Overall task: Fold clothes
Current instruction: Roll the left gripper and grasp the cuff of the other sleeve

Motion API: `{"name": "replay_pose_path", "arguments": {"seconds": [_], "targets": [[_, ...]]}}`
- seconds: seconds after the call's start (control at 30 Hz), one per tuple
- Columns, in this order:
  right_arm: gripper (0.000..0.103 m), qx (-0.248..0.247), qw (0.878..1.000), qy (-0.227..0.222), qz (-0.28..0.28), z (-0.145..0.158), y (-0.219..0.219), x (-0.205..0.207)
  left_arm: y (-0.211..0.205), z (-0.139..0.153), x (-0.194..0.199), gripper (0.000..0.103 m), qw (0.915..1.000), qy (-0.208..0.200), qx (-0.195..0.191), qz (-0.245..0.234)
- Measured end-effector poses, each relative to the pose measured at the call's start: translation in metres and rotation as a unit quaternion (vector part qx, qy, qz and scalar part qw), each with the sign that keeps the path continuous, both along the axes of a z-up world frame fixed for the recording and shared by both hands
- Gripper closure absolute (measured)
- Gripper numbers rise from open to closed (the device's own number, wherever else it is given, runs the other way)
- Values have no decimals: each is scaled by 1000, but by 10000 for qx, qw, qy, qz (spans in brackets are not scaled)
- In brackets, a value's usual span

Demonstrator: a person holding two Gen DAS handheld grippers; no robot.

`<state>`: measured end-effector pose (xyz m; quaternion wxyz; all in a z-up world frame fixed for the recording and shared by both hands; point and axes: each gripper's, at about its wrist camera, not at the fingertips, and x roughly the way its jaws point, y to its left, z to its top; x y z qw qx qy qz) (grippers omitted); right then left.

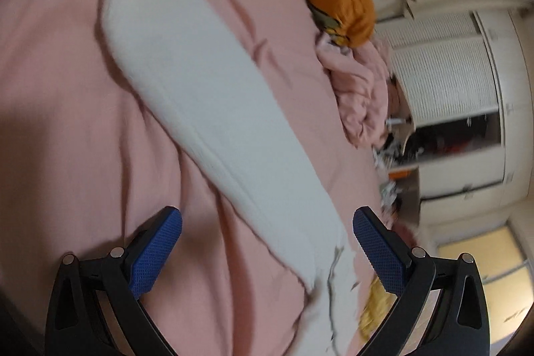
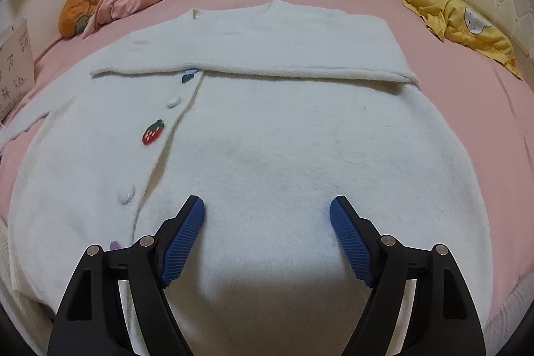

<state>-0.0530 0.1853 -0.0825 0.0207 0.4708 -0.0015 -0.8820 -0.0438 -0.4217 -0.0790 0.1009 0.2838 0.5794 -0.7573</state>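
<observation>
Both grippers, left and right, gape wide, holding nothing. Cardigan looks soft, light, floppy; 1 sleeve lies unfolded left: pinch its cuff.

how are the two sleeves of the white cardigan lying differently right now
The right sleeve is folded across the cardigan chest, lying on the garment; the left sleeve stretches outward onto the pink bedsheet, not yet folded. Both lie flat, and neither open gripper, left gripper nor right gripper, holds one.
</observation>
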Motion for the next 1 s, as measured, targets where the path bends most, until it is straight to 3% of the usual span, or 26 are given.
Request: {"name": "replay_pose_path", "arguments": {"seconds": [0.13, 0.47, 0.57, 0.6, 0.67, 0.7, 0.73, 0.8, 0.87, 0.93, 1.0], "targets": [[24, 75, 10000, -41, -22, -1, -2, -2, -15, -15, -13, 0, 9994, 63, 166, 287], [23, 280, 9995, -89, -62, -2, -6, -2, -53, -18, -88, 0, 9992, -199, -343, -102], [23, 278, 9995, -91, -68, -2, -6, -2, -54, -15, -84, 1, 9986, -76, -491, 155], [23, 275, 9996, -92, -69, -2, -7, -2, -54, -14, -83, 9, 9982, -35, -540, 240], [23, 269, 9996, -92, -70, -2, -6, -2, -54, -12, -81, 50, 9971, 47, -637, 411], [23, 264, 9996, -88, -68, -2, -6, -2, -54, -11, -80, 84, 9964, 89, -686, 496], [23, 257, 9996, -85, -66, -2, -6, -2, -54, -10, -78, 91, 9955, 130, -735, 581], [23, 226, 9997, -86, -69, -2, -5, -2, -54, -10, -83, 91, 9954, 78, -772, 566], [23, 164, 9998, -90, -96, -1, -4, -3, -44, 3, -92, 92, 9914, -136, -1234, 407], [23, 80, 9998, -90, -135, 0, -2, -3, -26, 29, -98, 92, 9816, -41, -1891, 241], [23, -65, 9998, -78, -190, 2, 1, -3, -7, 50, -112, 92, 9753, 53, -2207, -111]]}}
